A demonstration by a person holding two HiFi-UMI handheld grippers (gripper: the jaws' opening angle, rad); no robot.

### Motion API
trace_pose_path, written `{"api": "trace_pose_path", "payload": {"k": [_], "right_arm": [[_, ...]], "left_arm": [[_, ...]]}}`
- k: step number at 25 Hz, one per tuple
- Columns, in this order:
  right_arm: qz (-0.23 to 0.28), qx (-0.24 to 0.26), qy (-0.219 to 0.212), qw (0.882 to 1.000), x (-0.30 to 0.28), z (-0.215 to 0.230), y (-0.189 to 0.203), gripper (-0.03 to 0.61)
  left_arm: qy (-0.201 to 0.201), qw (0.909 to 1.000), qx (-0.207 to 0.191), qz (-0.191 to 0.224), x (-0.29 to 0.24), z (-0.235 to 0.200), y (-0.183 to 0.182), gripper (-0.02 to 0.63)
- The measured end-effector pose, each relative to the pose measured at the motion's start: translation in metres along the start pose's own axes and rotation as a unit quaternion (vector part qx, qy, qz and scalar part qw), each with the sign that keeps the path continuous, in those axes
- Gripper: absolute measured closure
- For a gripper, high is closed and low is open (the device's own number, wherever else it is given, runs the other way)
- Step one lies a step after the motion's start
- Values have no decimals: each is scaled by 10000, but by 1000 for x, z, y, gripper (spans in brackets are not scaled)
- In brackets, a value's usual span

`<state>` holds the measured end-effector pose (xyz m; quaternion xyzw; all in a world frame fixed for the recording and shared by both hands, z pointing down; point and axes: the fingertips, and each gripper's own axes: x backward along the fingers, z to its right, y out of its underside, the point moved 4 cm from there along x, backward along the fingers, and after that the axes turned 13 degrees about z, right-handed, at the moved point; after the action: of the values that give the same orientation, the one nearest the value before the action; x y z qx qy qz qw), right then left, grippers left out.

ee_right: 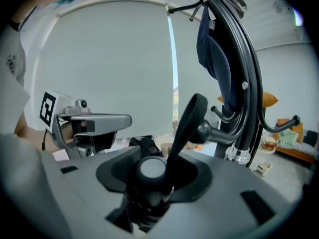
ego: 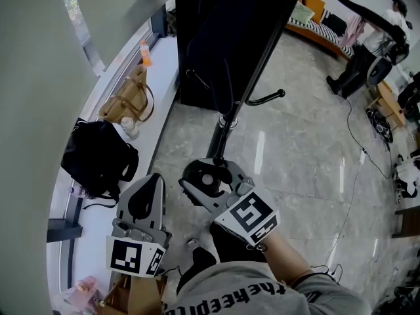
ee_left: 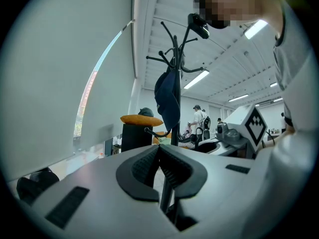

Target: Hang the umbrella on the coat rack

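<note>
Right gripper view: right claw (ee_right: pixel 155 179) clamps umbrella (ee_right: pixel 152 169) upright, handle end up; left claw (ee_left: pixel 159 152) together.

A glossy, smooth, marble-patterned stone floor (ego: pixel 295 156) is streaked with reflections. The black coat rack pole (ee_right: pixel 242 83) is seen as smooth, semi-gloss metal, ringed by a bright chrome collar (ee_right: pixel 237 155). The black umbrella handle (ee_right: pixel 150 192) looks like matt plastic, capped in smooth pale grey, and its black wrist strap (ee_right: pixel 185 126) is woven cloth. On the left gripper (ee_left: pixel 159 148), ribbed black rubber pads (ee_left: pixel 144 167) are set in matt grey plastic.
</note>
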<state>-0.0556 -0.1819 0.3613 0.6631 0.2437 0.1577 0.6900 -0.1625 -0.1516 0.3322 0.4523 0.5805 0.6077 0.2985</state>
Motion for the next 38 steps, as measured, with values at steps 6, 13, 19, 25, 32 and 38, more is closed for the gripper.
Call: {"api": "trace_pose_path", "payload": {"k": [6, 13, 19, 25, 32, 38], "right_arm": [[-203, 32, -152, 9997, -3, -2, 2, 397], [-290, 101, -319, 9990, -4, -7, 2, 397], [-244, 171, -327, 9990, -4, -6, 0, 397], [-171, 192, -289, 9993, -3, -5, -2, 397], [-228, 231, -321, 9990, -2, -4, 0, 397], [-259, 307, -285, 9988, -3, -1, 0, 397]], "left_arm": [[85, 10000, 20, 10, -3, 4, 1, 598], [673, 9976, -85, -120, -14, 17, 3, 598], [1490, 9869, -221, -575, -32, 34, 4, 598], [2016, 9761, -226, -783, -54, 44, 4, 598], [2408, 9672, -218, -779, -63, 54, 4, 597], [2680, 9593, -68, -889, -66, 61, 4, 567]]}}
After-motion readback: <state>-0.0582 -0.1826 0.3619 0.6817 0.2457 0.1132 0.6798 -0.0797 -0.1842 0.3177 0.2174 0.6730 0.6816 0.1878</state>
